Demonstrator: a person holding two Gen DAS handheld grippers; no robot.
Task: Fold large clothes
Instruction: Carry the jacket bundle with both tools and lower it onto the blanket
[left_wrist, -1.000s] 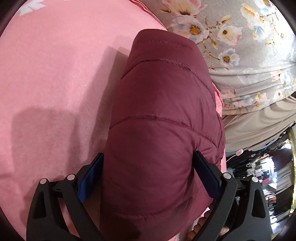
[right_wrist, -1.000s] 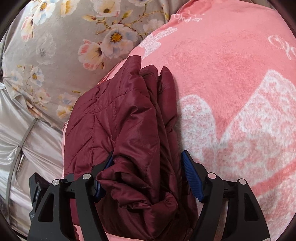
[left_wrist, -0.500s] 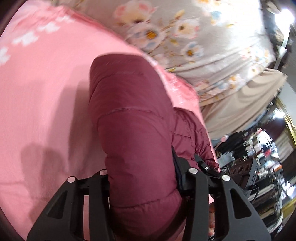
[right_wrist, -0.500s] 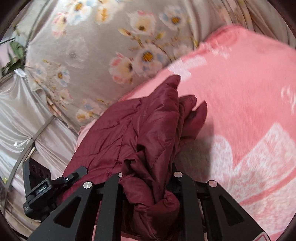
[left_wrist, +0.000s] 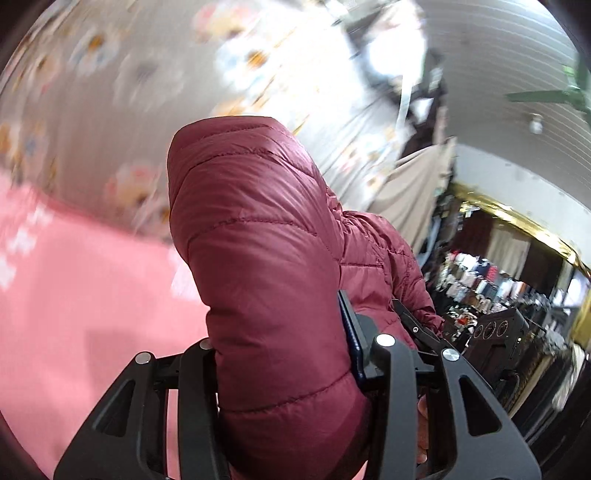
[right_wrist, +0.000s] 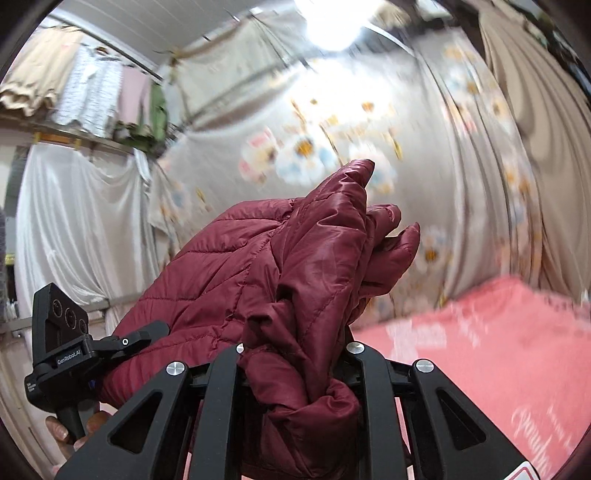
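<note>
A maroon quilted puffer jacket (left_wrist: 258, 266) fills the middle of both wrist views, lifted off the pink blanket (left_wrist: 81, 295). My left gripper (left_wrist: 284, 354) is shut on a thick padded fold of it. My right gripper (right_wrist: 295, 354) is shut on a bunched part of the same jacket (right_wrist: 288, 269), whose folds stick up ahead. The left gripper's body (right_wrist: 62, 350) shows at the lower left of the right wrist view. The right gripper's body (left_wrist: 495, 332) shows at the right of the left wrist view.
A grey floral curtain (right_wrist: 369, 147) hangs behind the bed. The pink blanket (right_wrist: 480, 350) lies low in both views. White drapes and hanging clothes (right_wrist: 92, 92) are at the left. Cluttered shelves (left_wrist: 498, 280) stand at the right.
Both grippers closed on the jacket and lifted it off the blanket. Both views tilted up, from the blanket towards the curtain and ceiling.
</note>
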